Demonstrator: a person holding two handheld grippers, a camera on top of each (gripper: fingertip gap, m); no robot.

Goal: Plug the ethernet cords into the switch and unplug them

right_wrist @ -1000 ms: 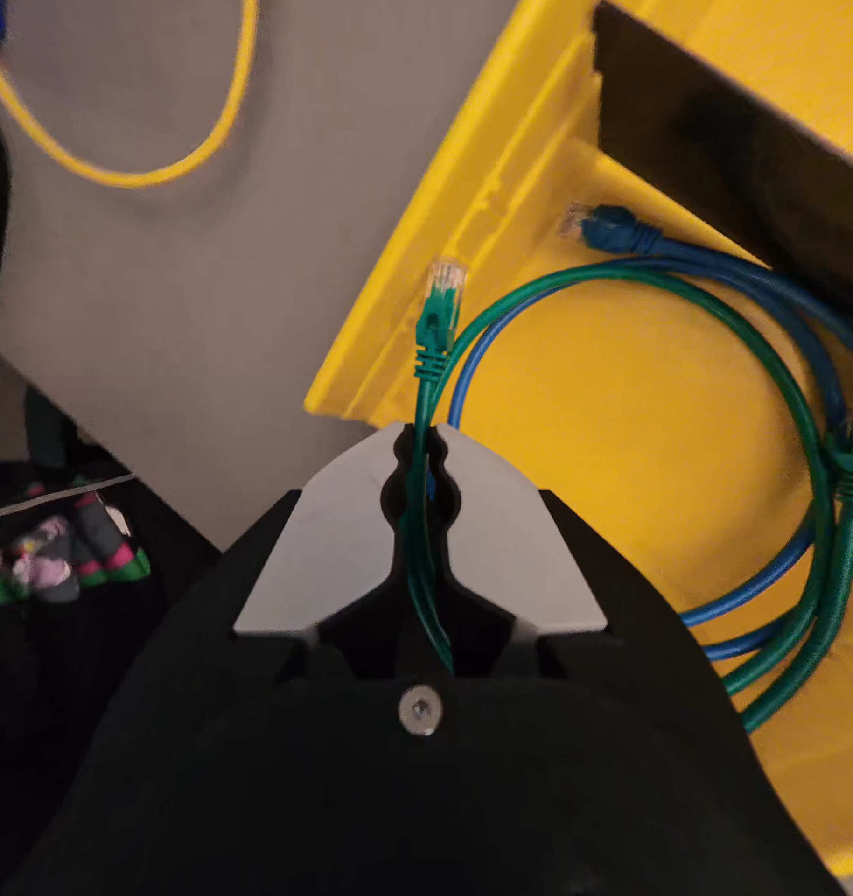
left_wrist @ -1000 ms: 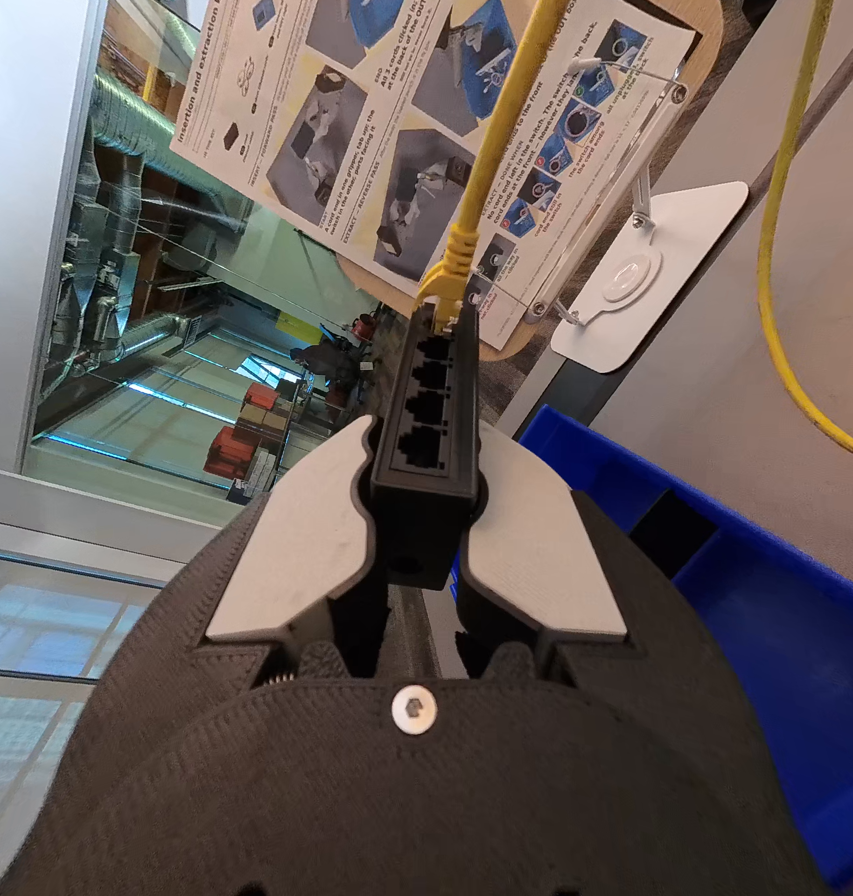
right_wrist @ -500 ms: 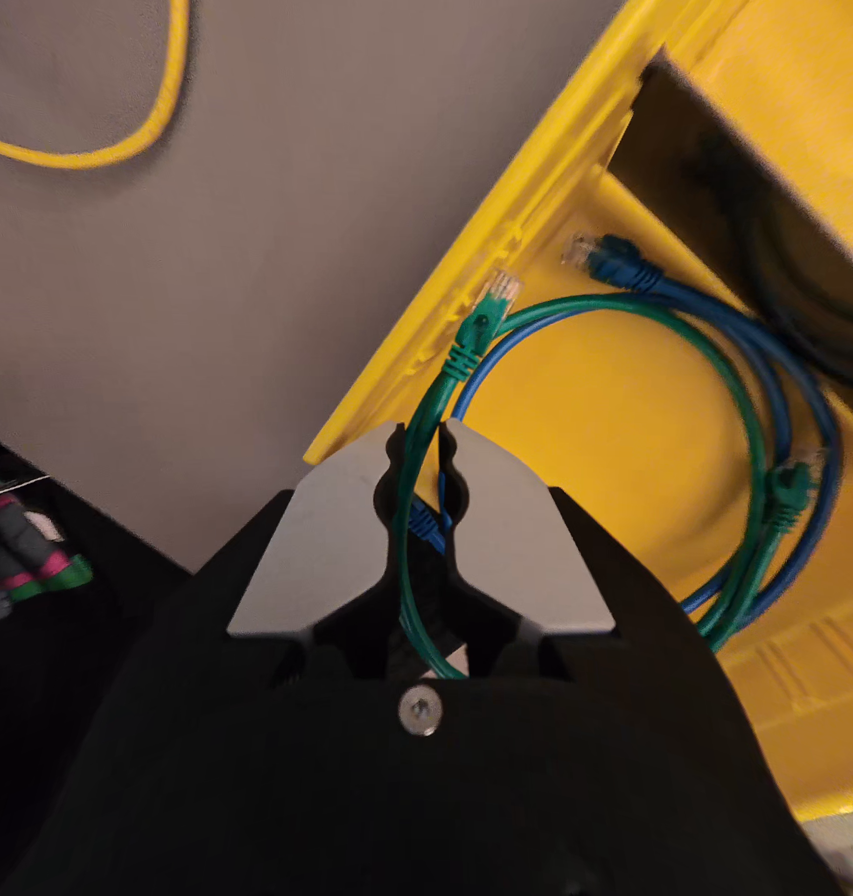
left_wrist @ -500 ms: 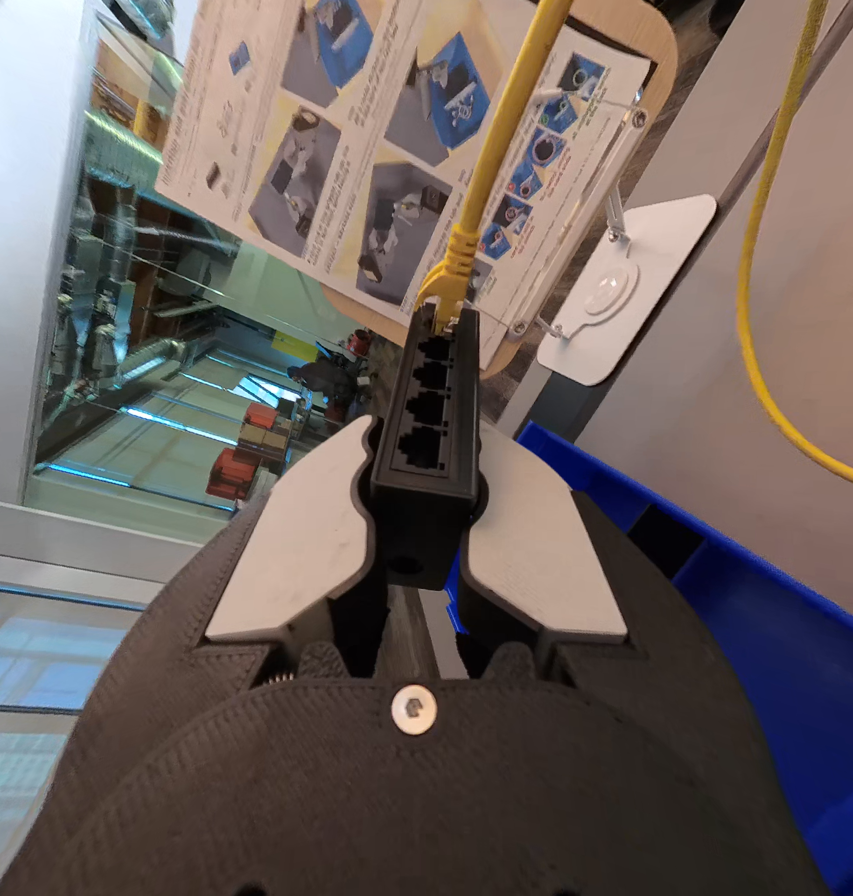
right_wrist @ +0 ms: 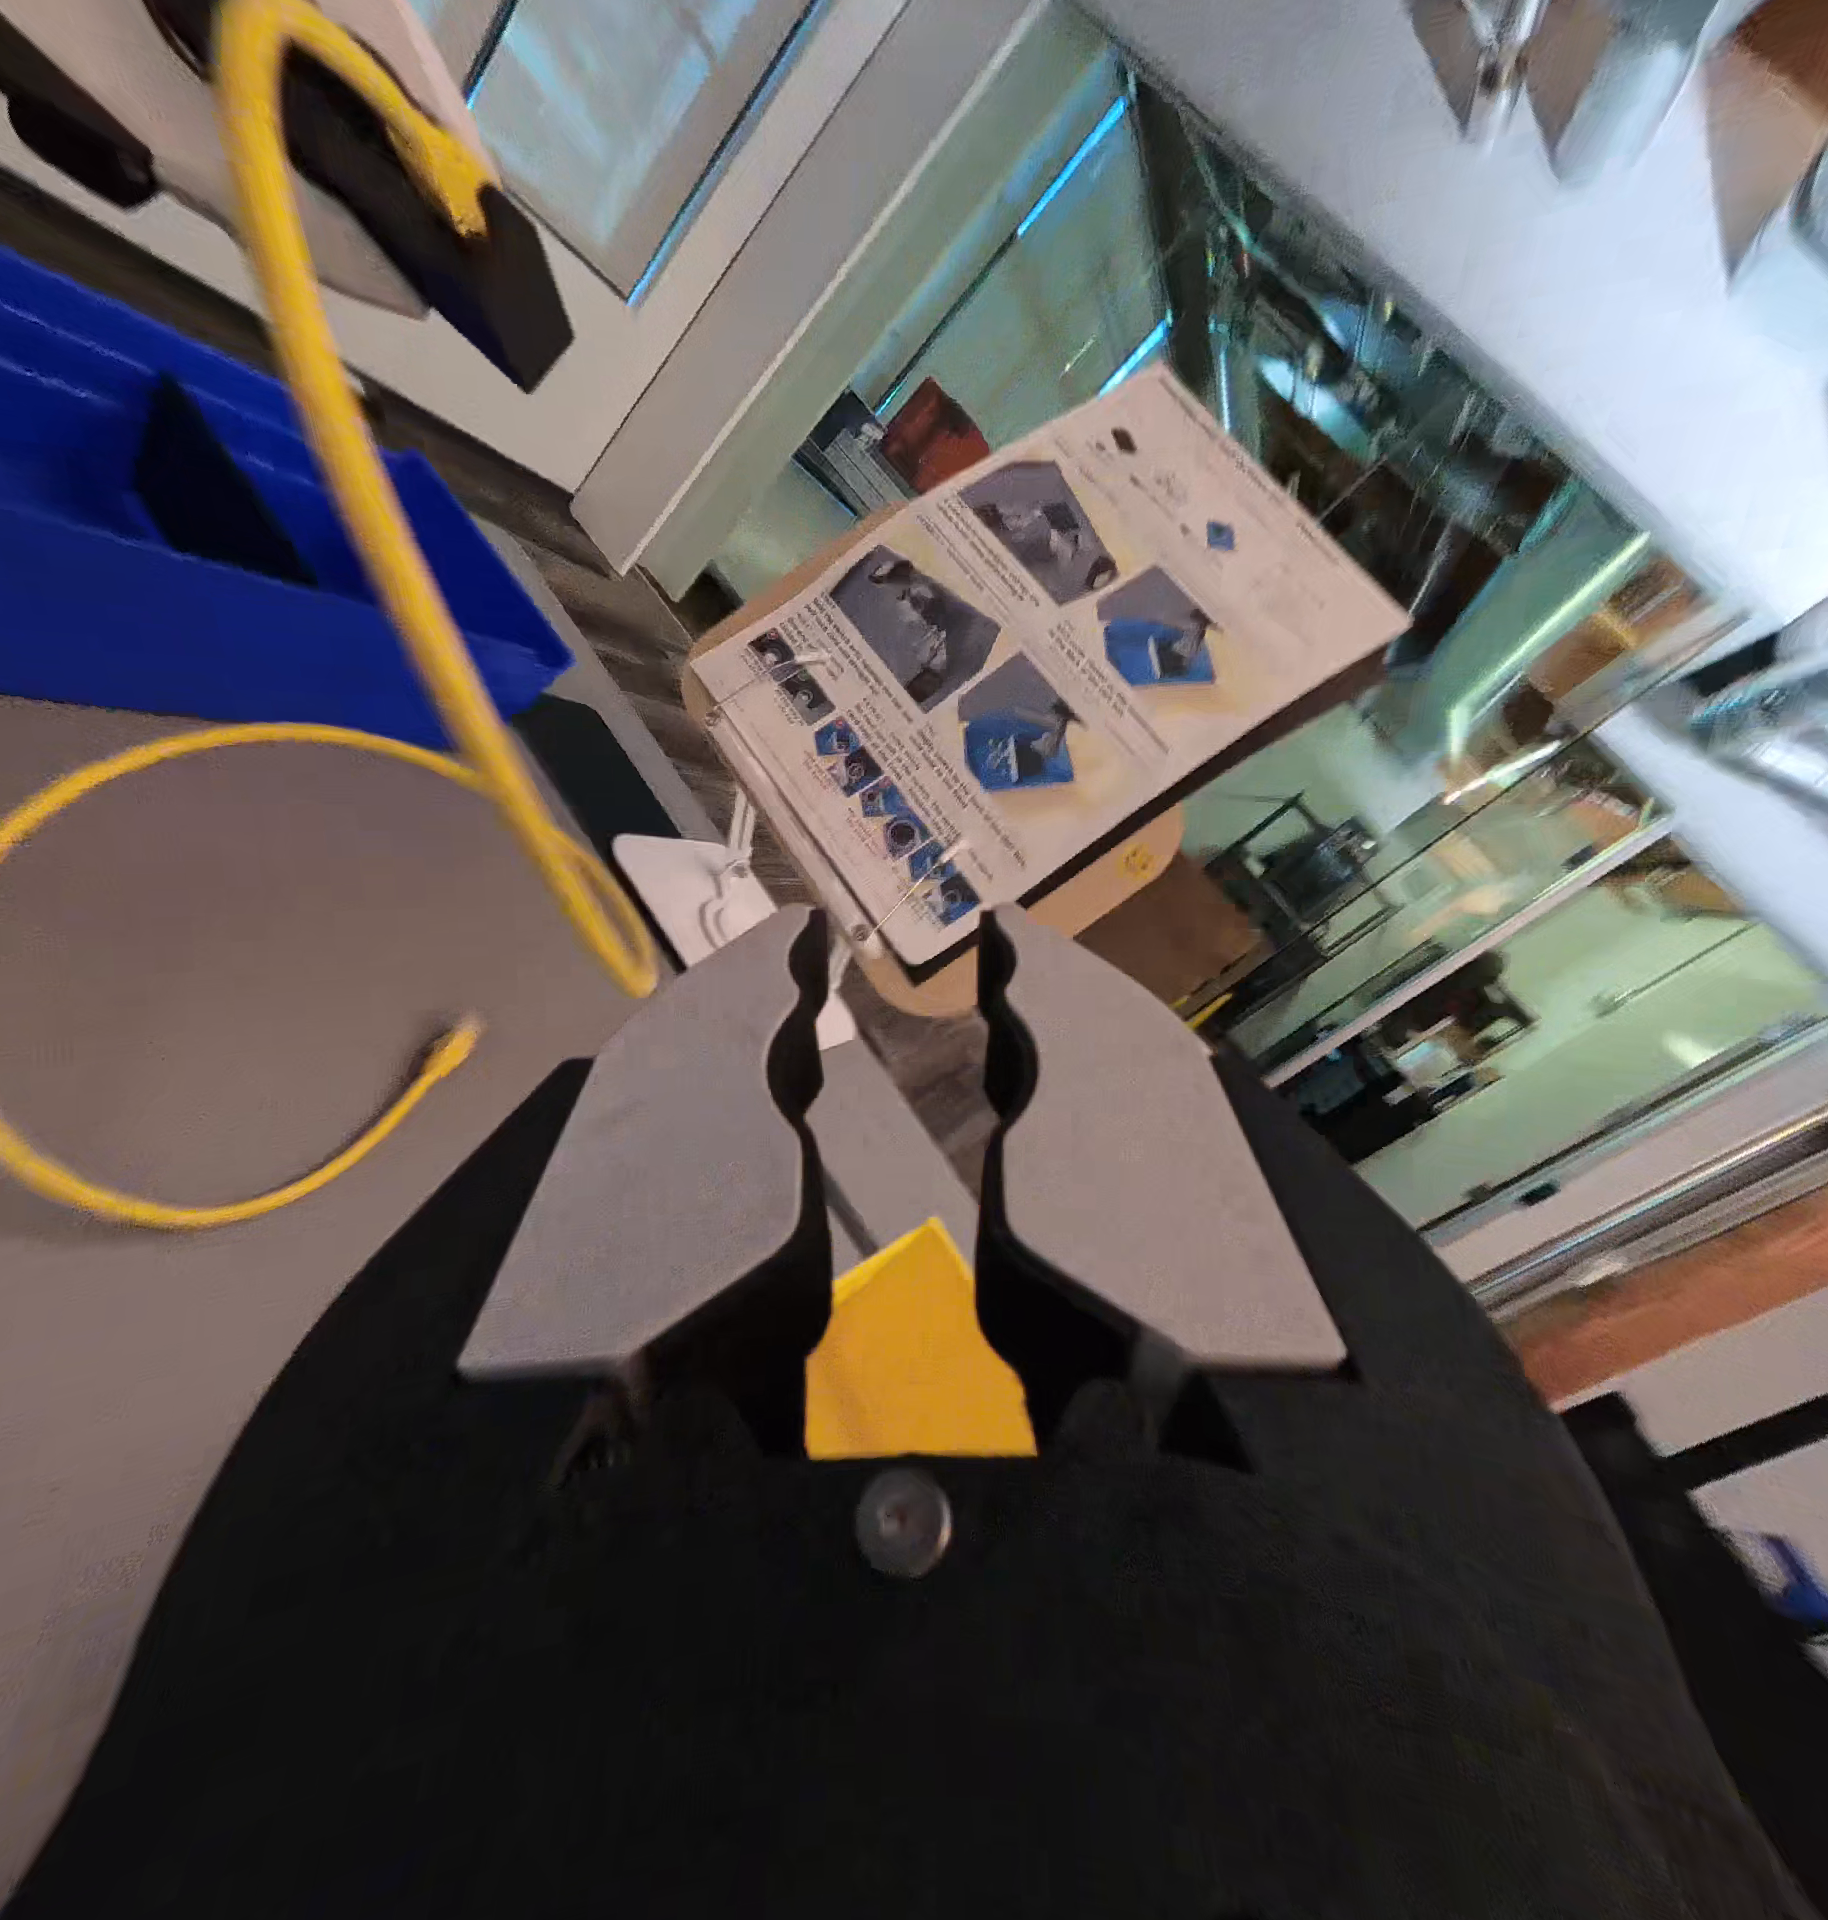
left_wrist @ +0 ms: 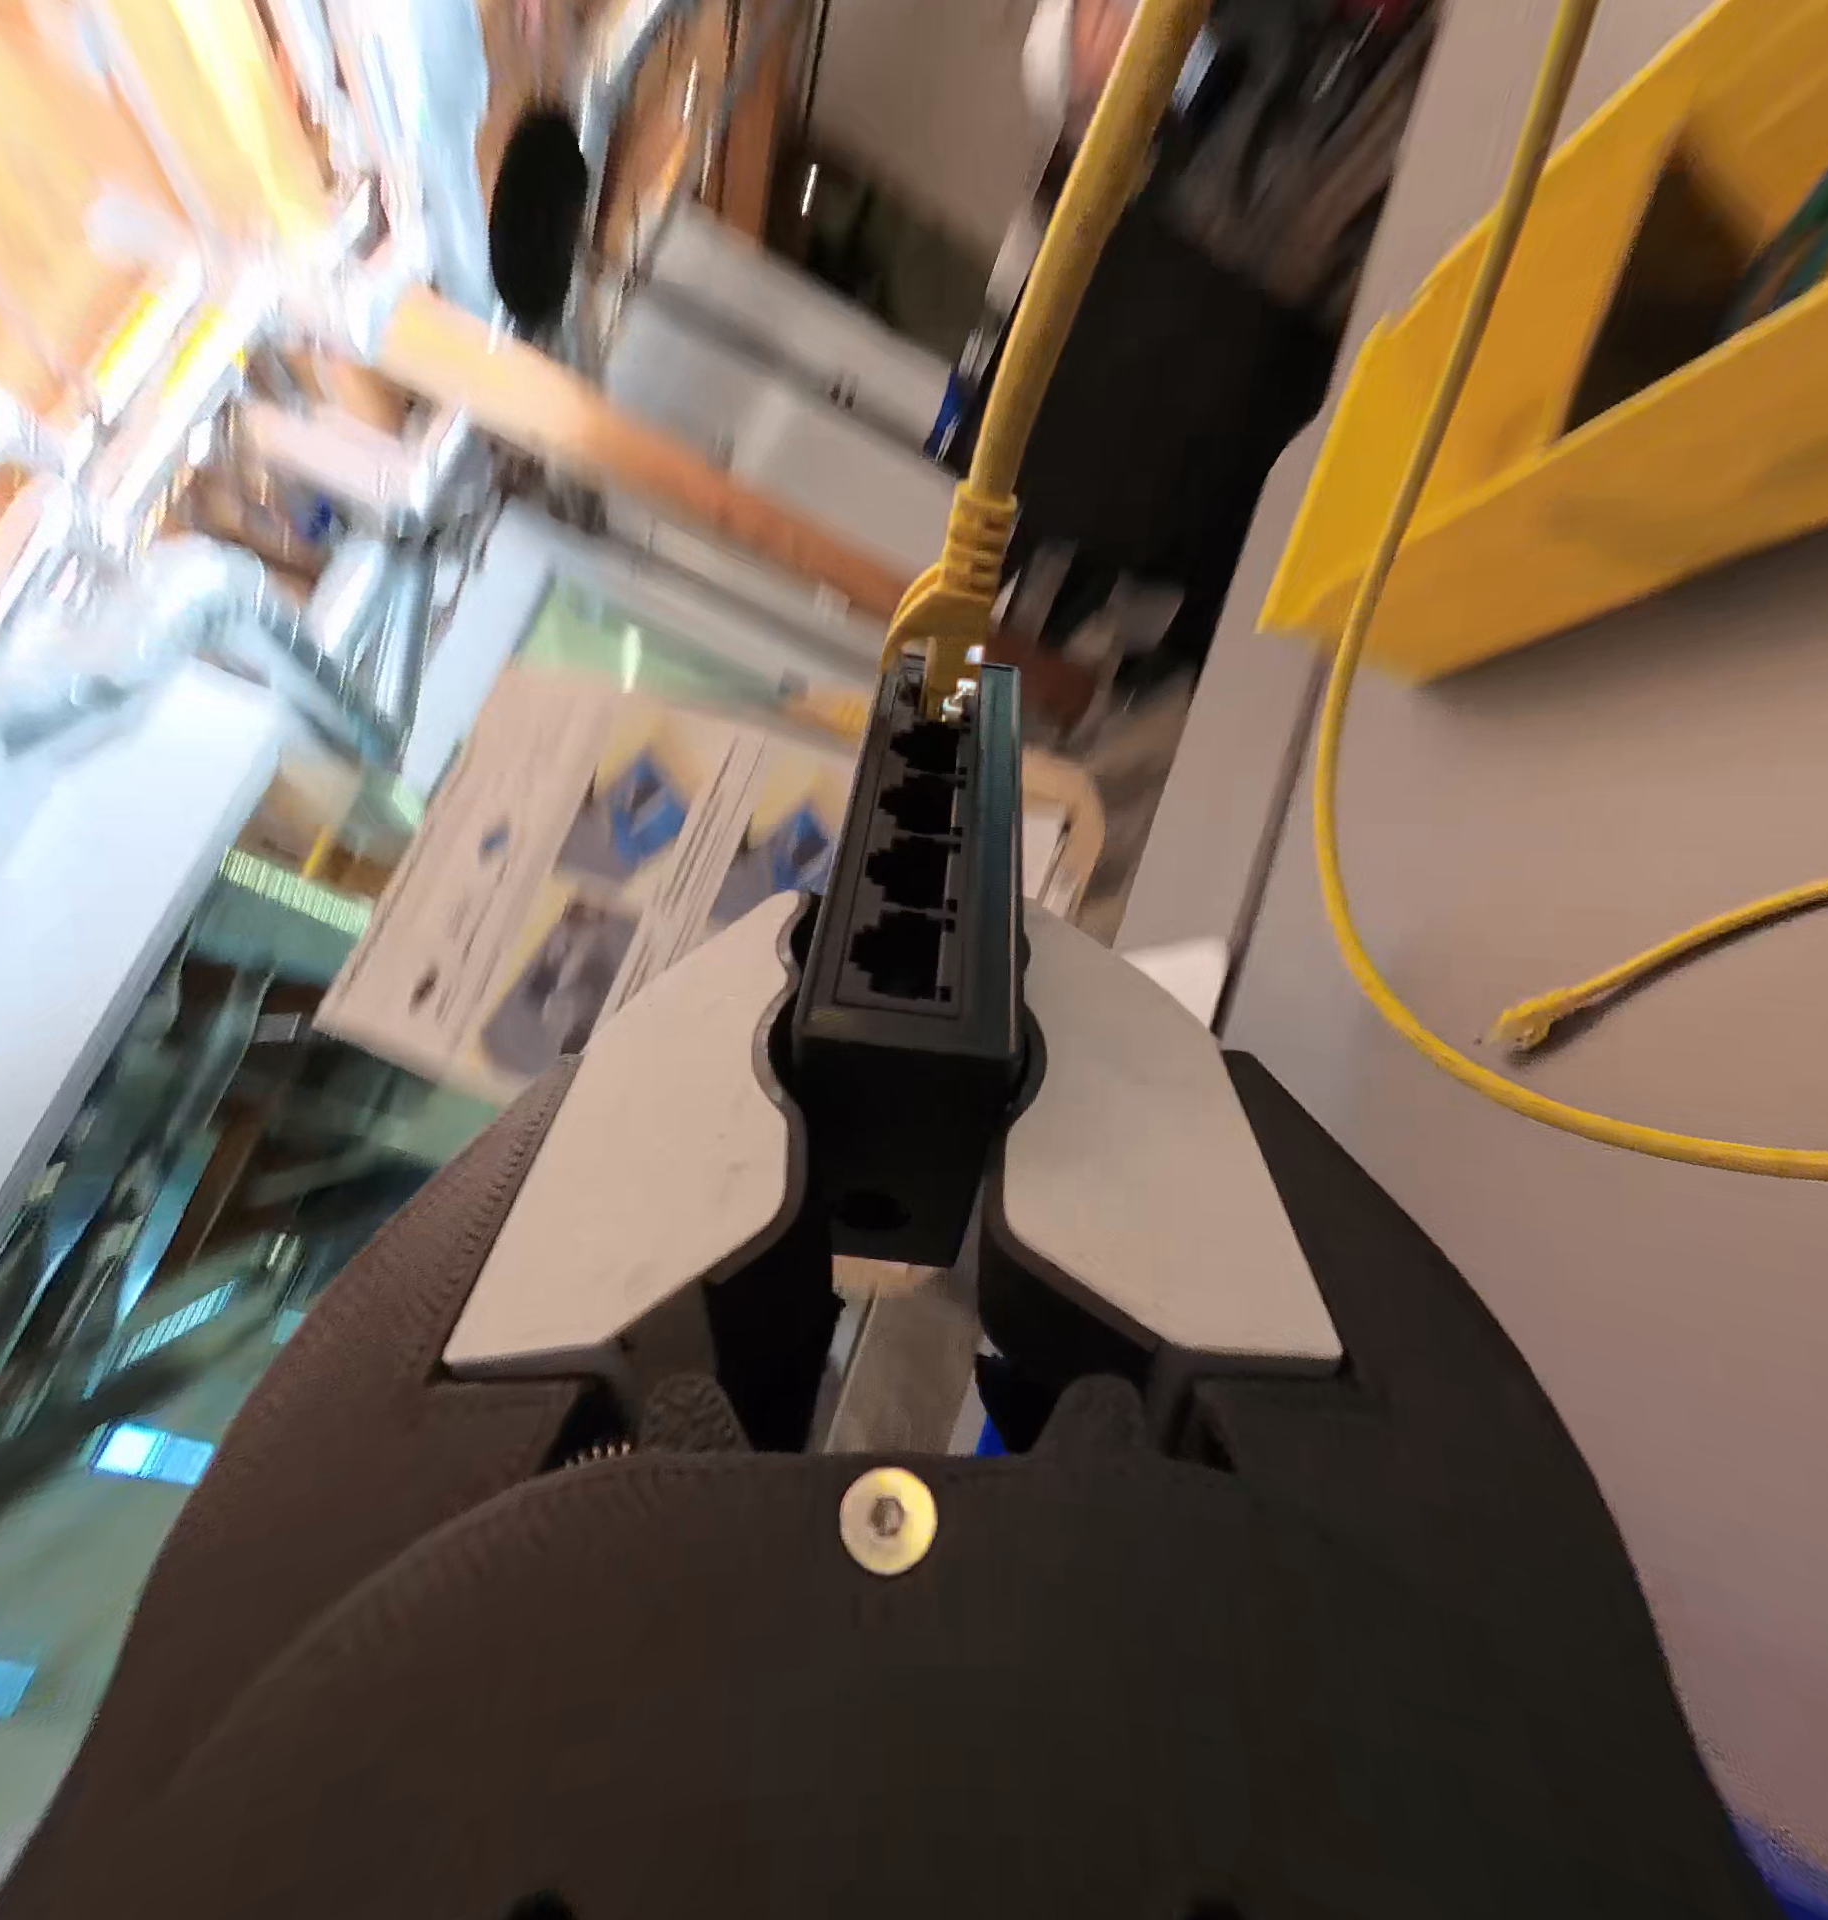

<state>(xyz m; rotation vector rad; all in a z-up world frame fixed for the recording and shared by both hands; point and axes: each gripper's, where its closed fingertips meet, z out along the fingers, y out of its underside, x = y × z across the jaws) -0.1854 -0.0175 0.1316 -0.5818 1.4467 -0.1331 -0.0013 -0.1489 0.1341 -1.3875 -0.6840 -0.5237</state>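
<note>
My left gripper (left_wrist: 915, 935) is shut on a black ethernet switch (left_wrist: 920, 1039), which stands upright between the jaws with its ports facing the camera. A yellow ethernet cord (left_wrist: 1035, 312) is plugged into the farthest port; the three nearer ports are empty. The cord loops down over the grey table, and its free plug (left_wrist: 1523, 1023) lies there. My right gripper (right_wrist: 902, 925) is open and empty, held in the air. In the right wrist view the yellow cord (right_wrist: 370, 499) hangs at the left from the switch (right_wrist: 494, 270), its free plug (right_wrist: 448, 1049) on the table.
A yellow bin (left_wrist: 1616, 416) stands at the right of the grey table (left_wrist: 1512, 779); its corner (right_wrist: 910, 1340) shows below my right jaws. A blue bin (right_wrist: 110, 603) sits at the table's far left. An instruction sheet on a stand (right_wrist: 1045, 665) is ahead. The background is blurred. The grippers' ends are close to 25 centimetres from one another.
My right gripper has let go of the green cord, opened, and swung away from the yellow bin towards the instruction sheet. My left gripper has turned fast with the switch, yellow cord still plugged in.
</note>
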